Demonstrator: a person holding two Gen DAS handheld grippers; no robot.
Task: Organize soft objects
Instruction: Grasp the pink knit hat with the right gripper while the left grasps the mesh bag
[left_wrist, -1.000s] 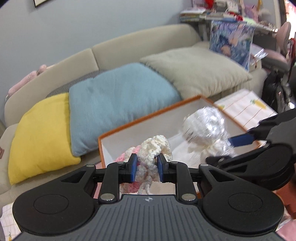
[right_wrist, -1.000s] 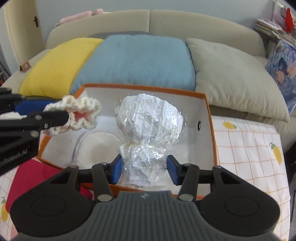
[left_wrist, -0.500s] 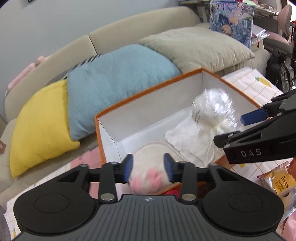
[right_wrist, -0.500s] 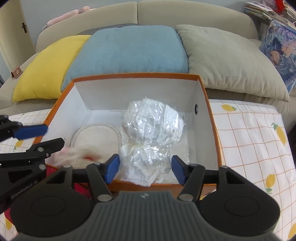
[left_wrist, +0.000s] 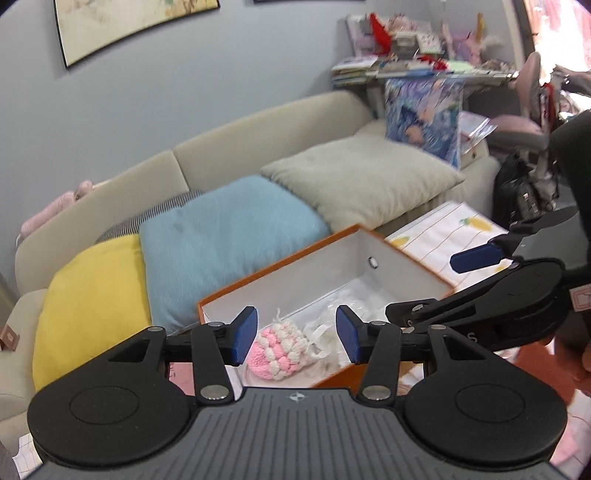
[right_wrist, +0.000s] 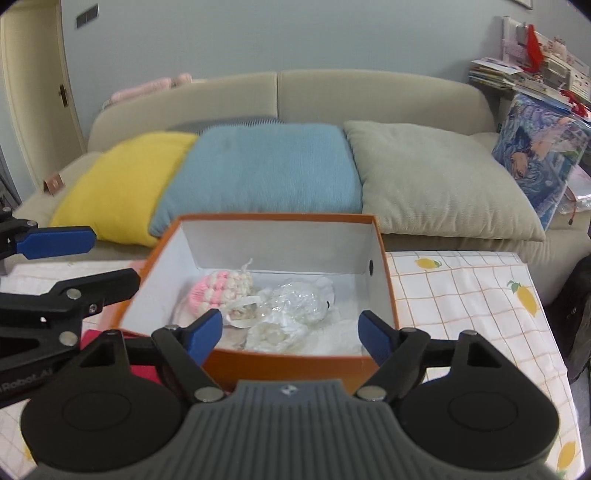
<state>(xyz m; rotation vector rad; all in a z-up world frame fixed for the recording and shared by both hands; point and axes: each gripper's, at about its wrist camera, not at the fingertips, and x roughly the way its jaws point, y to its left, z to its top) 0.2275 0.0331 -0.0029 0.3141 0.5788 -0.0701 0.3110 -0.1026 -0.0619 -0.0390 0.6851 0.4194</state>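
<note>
An orange box (right_wrist: 389, 291) with a white inside stands on the table in front of the sofa; it also shows in the left wrist view (left_wrist: 413, 264). Inside lie a pink and cream crocheted piece (right_wrist: 219, 290) (left_wrist: 277, 352) and a white soft object wrapped in clear plastic (right_wrist: 291, 310) (left_wrist: 332, 325). My left gripper (left_wrist: 295, 334) is open and empty, above the box's near left corner. My right gripper (right_wrist: 291, 332) is open and empty, above the box's front edge. Each gripper shows in the other's view, the left (right_wrist: 55, 254) and the right (left_wrist: 476, 273).
A beige sofa (right_wrist: 369, 92) behind the table holds a yellow cushion (right_wrist: 122, 184), a blue cushion (right_wrist: 266, 166) and a grey-green cushion (right_wrist: 436, 177). A lemon-print cloth (right_wrist: 480, 295) covers the table. A red item (right_wrist: 144, 369) lies left of the box. Cluttered shelves (left_wrist: 424, 51) stand at right.
Both grippers opened and let go: the crocheted piece and the wrapped object dropped into the box. Both grippers then pulled back and up from the box.
</note>
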